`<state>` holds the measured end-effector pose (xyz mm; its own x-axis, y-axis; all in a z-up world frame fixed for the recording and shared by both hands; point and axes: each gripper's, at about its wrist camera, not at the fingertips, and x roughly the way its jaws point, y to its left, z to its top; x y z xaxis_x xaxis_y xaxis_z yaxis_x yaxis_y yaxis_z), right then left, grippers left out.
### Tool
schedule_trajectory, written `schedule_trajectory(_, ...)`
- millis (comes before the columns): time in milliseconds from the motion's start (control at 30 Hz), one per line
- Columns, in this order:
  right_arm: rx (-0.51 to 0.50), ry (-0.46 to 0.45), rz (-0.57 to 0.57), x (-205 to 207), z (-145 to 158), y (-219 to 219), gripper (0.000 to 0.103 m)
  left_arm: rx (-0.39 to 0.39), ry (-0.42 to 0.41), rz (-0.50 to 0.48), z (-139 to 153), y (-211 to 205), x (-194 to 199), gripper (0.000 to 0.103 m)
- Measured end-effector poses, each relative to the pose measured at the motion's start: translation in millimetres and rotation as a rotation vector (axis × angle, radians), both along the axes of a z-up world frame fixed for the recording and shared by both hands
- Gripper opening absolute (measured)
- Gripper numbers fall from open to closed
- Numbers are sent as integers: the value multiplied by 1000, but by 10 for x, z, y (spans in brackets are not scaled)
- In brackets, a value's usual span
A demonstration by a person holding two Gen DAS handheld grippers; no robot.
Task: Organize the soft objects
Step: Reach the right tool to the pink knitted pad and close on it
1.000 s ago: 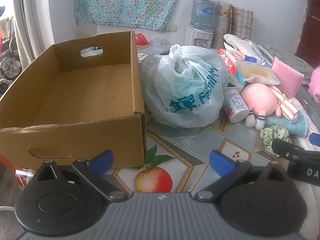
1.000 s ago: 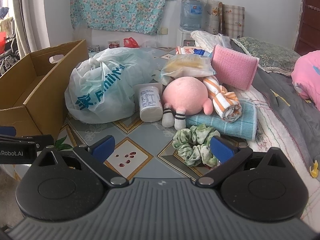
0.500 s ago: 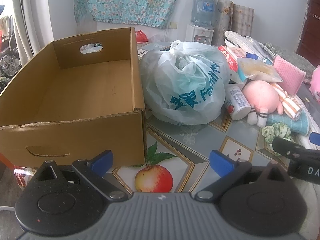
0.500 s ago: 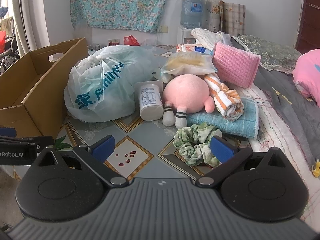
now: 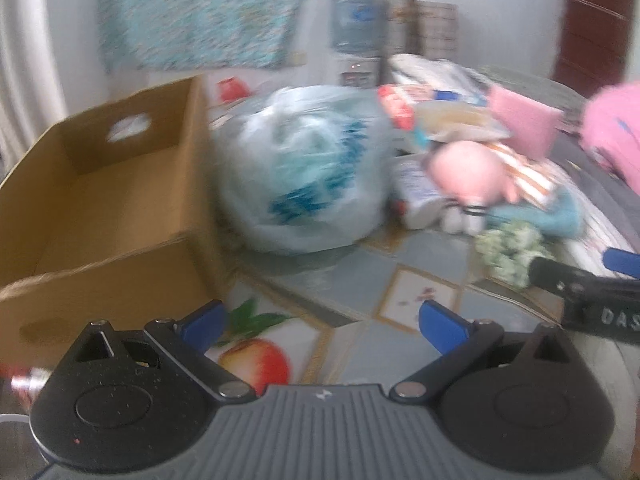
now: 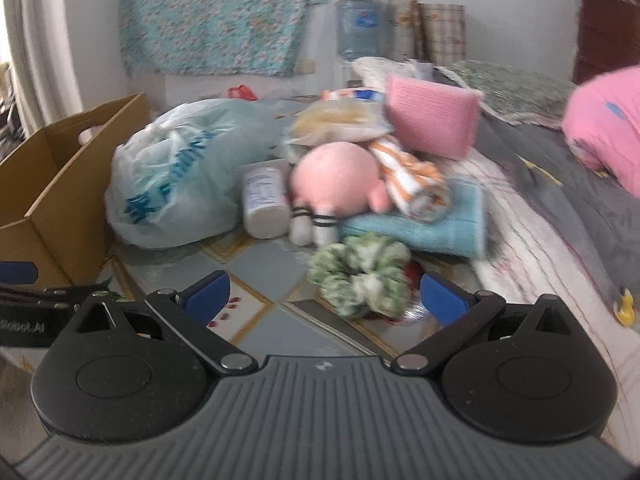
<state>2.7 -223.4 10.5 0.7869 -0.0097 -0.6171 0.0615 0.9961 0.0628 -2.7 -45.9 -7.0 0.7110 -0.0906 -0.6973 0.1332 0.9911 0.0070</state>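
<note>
Task barely begun — cardboard box (image 5: 112, 200) empty; soft pile sits right of plastic bag (image 6: 176, 176): pink plush (image 6: 336, 180), striped cloth (image 6: 412, 184), blue towel (image 6: 440, 228); green scrunchie (image 6: 360, 276) nearest; left gripper (image 5: 322, 326), right gripper (image 6: 324, 292) both spread, holding nothing.

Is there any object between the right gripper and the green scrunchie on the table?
Nothing visible. The green scrunchie lies just ahead of the open right gripper, toward its right finger, with only bare table between. The blue towel and pink plush sit behind it.
</note>
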Motion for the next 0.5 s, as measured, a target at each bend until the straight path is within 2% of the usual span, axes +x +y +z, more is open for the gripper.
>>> schedule_trajectory(100,25,-45,-48,-116,-62,-226,102,3,-4,-82,-11,-204,-27,103)
schedule_trajectory(133,26,-65,-68,-163,-84,-309,102,-42,-12,-110,-1,-270,-46,103)
schedule_trajectory(167,25,-81,-84,-194,-102,-369,102,-45,-8,-137,-12,-343,-44,103)
schedule_trajectory(233,30,-114,-115,-248,-147,-512,102,-24,32,-175,-58,-446,14,103)
schedule_trajectory(333,66,-141,-147,-269,-189,-714,102,-14,33,-214,-56,-606,72,103)
schedule_trajectory(500,140,-219,-172,-144,-122,-977,102,3,-51,-281,45,-820,226,103)
